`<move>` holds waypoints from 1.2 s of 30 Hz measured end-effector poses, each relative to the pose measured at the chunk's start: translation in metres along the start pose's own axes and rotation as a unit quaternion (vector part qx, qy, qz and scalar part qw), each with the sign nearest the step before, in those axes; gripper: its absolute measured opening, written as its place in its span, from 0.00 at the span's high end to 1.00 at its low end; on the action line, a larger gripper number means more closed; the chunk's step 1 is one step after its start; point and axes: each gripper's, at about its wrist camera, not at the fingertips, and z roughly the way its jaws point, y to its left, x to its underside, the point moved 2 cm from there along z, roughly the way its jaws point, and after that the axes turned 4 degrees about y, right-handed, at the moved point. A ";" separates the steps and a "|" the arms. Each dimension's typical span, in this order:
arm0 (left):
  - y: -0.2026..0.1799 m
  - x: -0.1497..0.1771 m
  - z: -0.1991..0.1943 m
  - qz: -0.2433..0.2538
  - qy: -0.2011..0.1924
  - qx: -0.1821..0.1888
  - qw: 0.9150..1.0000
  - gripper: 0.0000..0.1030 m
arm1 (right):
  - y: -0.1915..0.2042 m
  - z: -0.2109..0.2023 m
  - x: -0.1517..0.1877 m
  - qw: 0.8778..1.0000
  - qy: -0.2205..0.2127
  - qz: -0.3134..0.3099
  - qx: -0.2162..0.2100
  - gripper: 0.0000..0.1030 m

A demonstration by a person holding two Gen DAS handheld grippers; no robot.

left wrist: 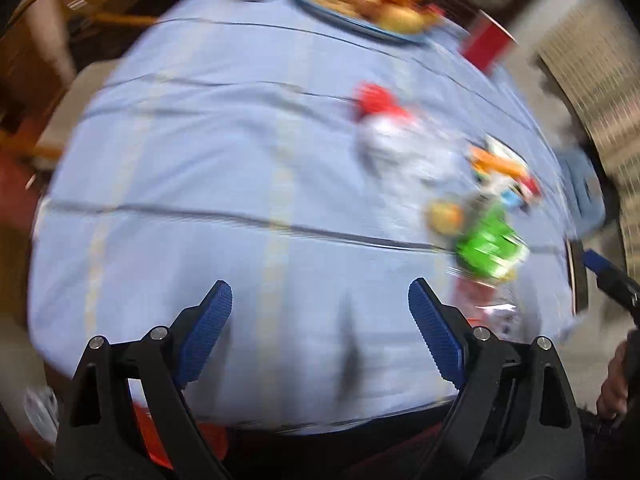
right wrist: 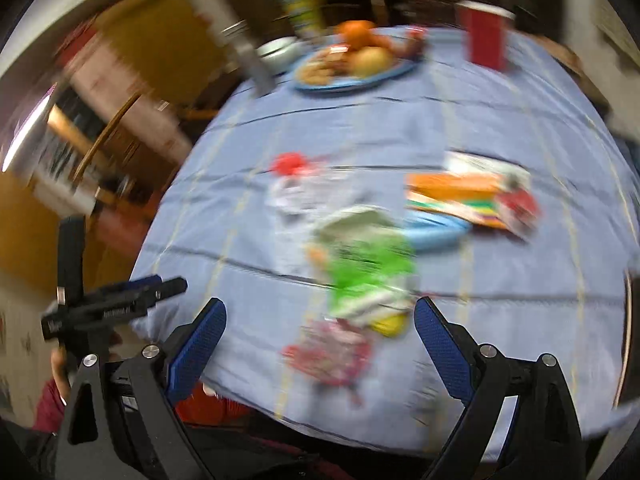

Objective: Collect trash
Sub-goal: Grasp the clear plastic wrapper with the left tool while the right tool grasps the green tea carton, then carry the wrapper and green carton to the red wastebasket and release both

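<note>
— Trash, where does it lie from the grippers?

— Start at the left gripper [left wrist: 320, 312]: its two blue ribbed pads [left wrist: 208, 332] stand wide apart over bare blue cloth, with nothing between them. The right gripper [right wrist: 320, 328] is spread just as wide, and in its own view a crumpled red-and-white wrapper [right wrist: 332, 354] lies on the cloth between its fingers, not pressed by either pad.

— And beyond that?

— Just past the red wrapper sits a green-and-white packet [right wrist: 370, 268], soft and creased, its long axis running away from the right gripper toward the far edge. Beside it are a clear crinkled bag with a red patch [right wrist: 298, 184] and a flat orange-banded carton [right wrist: 468, 196], lying crosswise. All is smeared by motion blur, so print cannot be read.

— The table itself?

— A tablecloth [right wrist: 500, 120], pale blue with thin dark and yellow lines, wrinkled. At the far end stand a blue plate [right wrist: 352, 80] of fruit and a red cup [right wrist: 486, 38].
</note>
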 end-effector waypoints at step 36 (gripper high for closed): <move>0.014 0.055 -0.014 -0.111 0.002 -0.021 0.994 0.57 | -0.020 0.092 -0.016 0.990 0.120 -0.039 -0.060 0.09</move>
